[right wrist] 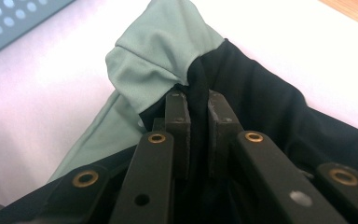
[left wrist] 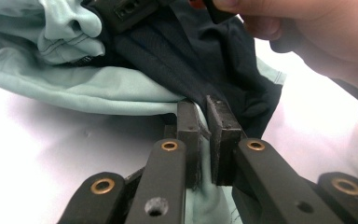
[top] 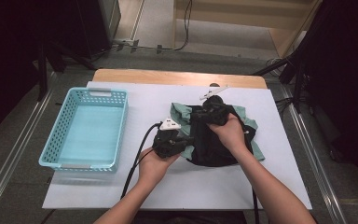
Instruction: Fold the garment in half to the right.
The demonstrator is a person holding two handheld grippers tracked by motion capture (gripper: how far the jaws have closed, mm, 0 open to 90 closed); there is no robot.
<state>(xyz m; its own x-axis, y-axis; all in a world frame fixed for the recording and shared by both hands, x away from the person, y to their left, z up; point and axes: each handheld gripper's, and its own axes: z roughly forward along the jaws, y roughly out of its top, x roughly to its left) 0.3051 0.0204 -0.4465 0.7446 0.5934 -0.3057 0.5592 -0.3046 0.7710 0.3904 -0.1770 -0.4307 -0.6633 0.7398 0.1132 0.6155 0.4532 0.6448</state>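
Your white-covered wooden counter point(top: 121, 186) sits on grey flooring; the light-blue perforated plastic basket point(top: 86, 128) sits left of the mint-and-black crumpled garment point(top: 214, 144), both tongs point(left wrist: 205, 121) point(right wrist: 198, 121) clenched on it.

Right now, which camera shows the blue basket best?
The high view: the whole blue basket sits left of the garment, its inside visible. The right gripper view catches a perforated corner.

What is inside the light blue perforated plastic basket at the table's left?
The light blue perforated plastic basket shows a bare floor. Its near wall hides a strip of that floor. The black and mint-green garment lies outside it on the white sheet.
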